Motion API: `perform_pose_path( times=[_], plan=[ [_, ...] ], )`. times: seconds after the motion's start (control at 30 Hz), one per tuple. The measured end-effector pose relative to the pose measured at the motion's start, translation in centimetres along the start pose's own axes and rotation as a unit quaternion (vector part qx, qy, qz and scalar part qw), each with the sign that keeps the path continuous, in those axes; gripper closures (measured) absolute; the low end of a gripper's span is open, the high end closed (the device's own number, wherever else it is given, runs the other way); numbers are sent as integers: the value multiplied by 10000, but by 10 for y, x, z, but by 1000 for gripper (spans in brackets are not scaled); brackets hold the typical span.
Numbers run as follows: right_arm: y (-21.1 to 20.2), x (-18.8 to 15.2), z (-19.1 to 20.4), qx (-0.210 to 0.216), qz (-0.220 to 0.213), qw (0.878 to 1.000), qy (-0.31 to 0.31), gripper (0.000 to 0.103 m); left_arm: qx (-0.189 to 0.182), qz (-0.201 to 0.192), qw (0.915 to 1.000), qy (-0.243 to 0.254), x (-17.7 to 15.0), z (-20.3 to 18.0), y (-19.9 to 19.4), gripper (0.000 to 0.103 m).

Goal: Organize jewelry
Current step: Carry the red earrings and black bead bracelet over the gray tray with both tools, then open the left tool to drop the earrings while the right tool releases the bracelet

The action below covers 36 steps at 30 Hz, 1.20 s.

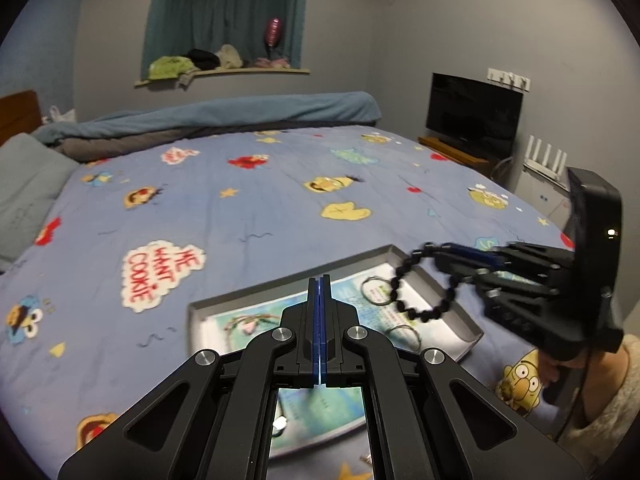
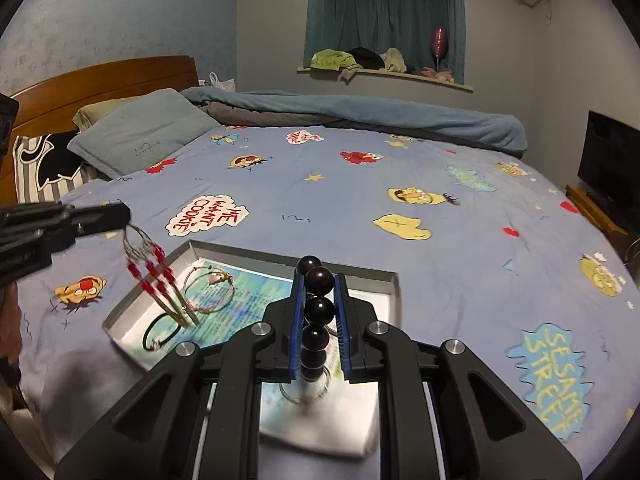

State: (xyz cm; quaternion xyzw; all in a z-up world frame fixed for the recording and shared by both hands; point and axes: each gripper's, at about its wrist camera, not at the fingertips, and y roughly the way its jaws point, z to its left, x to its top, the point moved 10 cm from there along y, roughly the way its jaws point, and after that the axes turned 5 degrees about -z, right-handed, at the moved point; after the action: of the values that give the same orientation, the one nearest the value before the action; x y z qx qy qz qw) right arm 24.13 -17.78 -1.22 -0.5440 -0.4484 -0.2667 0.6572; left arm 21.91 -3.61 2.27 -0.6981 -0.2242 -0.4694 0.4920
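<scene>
We grip one glossy black bead bracelet (image 2: 318,300) in our right gripper (image 2: 318,280), one red-beaded wire ornament (image 2: 154,276) in our clenched left gripper (image 2: 120,216), above the tray (image 2: 384,280)

The right gripper (image 2: 319,312) pinches a string of black beads (image 2: 319,307) above the tray (image 2: 362,280) on the bed (image 2: 360,200). Left of the tray, the left gripper (image 2: 120,216) dangles a wire piece with red beads (image 2: 154,270). Bracelets (image 2: 210,292) lie in the tray.
</scene>
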Motion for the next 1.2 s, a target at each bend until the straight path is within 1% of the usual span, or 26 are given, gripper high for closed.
perform_pose_path(
  times=[0.13, 0.23, 0.33, 0.4, 0.53, 0.63, 0.73, 0.83, 1.0, 1.03, 1.07, 1.1, 1.13, 1.2],
  plan=[
    [21, -2, 8, 134, 98, 9999, 8, 89, -137, 67, 9999, 77, 3, -9, 23, 102],
    [37, -7, 14, 205, 223, 9995, -20, 89, -279, 183, 9994, 5, 1, -9, 42, 102],
    [55, -15, 10, 187, 413, 9990, 33, 89, -206, 400, 9990, -29, -12, 1, 67, 102],
    [67, -21, 4, 140, 540, 9984, 129, 89, -164, 541, 9983, -140, -20, 12, 84, 102],
    [79, -27, -4, 45, 701, 9973, 223, 89, -95, 699, 9971, -297, -28, 32, 106, 102],
    [85, -33, -8, -92, 876, 9959, 212, 89, -58, 812, 9957, -436, -35, 43, 117, 102],
    [90, -40, -12, -232, 1083, 9938, 124, 89, 28, 907, 9949, -444, -43, 50, 125, 102],
    [92, -44, -15, -305, 1151, 9928, 99, 88, 52, 974, 9942, -449, -49, 51, 129, 102],
    [89, -44, -17, -316, 1147, 9928, 132, 87, 165, 1018, 9934, -504, -50, 58, 129, 102],
    [88, -43, -17, -300, 1133, 9930, 143, 86, 181, 1019, 9933, -523, -50, 59, 129, 97],
    [86, -42, -17, -283, 1108, 9933, 161, 82, 199, 1011, 9932, -550, -50, 60, 128, 93],
    [84, -42, -16, -281, 1093, 9935, 165, 76, 243, 974, 9933, -567, -48, 62, 127, 81],
    [83, -41, -16, -276, 1075, 9937, 161, 75, 288, 925, 9937, -564, -47, 63, 124, 77],
    [79, -39, -16, -270, 1037, 9941, 184, 75, 325, 889, 9940, -541, -44, 63, 120, 77]
  ],
)
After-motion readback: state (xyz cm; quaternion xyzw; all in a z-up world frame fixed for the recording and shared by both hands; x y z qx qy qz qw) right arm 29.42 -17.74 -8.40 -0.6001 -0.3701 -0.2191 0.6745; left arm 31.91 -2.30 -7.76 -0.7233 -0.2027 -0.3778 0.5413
